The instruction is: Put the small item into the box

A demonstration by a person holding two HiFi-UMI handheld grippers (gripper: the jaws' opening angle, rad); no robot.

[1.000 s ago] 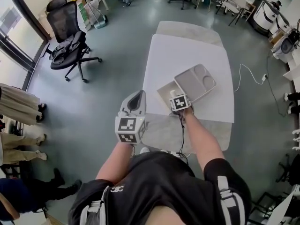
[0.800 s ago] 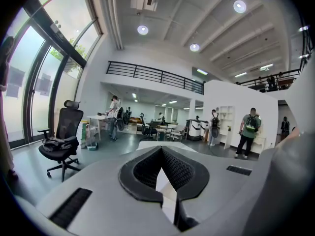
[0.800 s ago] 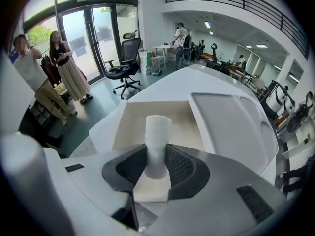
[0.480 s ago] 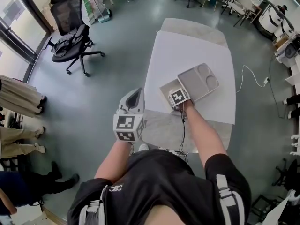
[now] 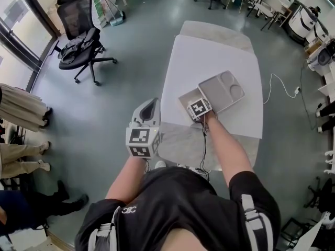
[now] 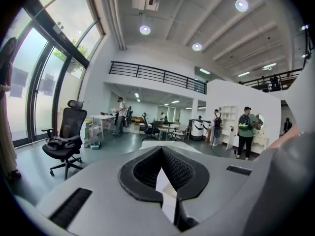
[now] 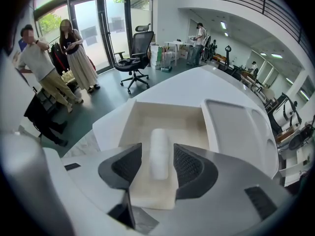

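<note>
White, soft-looking cylinder, the small item (image 7: pixel 158 154), lying lengthwise between the jaws of the right hand-held gripper (image 7: pixel 157 147), already down on the floor of the open cream box (image 7: pixel 162 108). Jaws just opened wide, pads clear of the item on both sides, nothing gripped.

Just to the right of that hand-held gripper, close beside the box, a grey compartment tray (image 7: pixel 236 132). Beyond both, bare white tabletop (image 7: pixel 197 80). Farther off, a black office chair (image 7: pixel 138 50) on the grey floor, and people (image 7: pixel 74 58) standing.

Well to the left, held off the tabletop's edge and pointing almost level, the left hand-held gripper (image 6: pixel 161 151), jaws closed tip to tip with nothing between them.

Step in hand, as judged: the release, with placement apparently done. To finish it well:
- Keep the jaws spread.
- Draw straight back along the line of the jaws, without brushing or rolling the cylinder.
- Clear the box's near wall before swinging away.
- Avoid nudging the light-looking box sideways into the tray.

No brand, label or readable writing on item, box or tray. Only black-and-white square patterns on the marker cube (image 5: pixel 199 109) of the right hand-held gripper, and likewise on the left one's.
</note>
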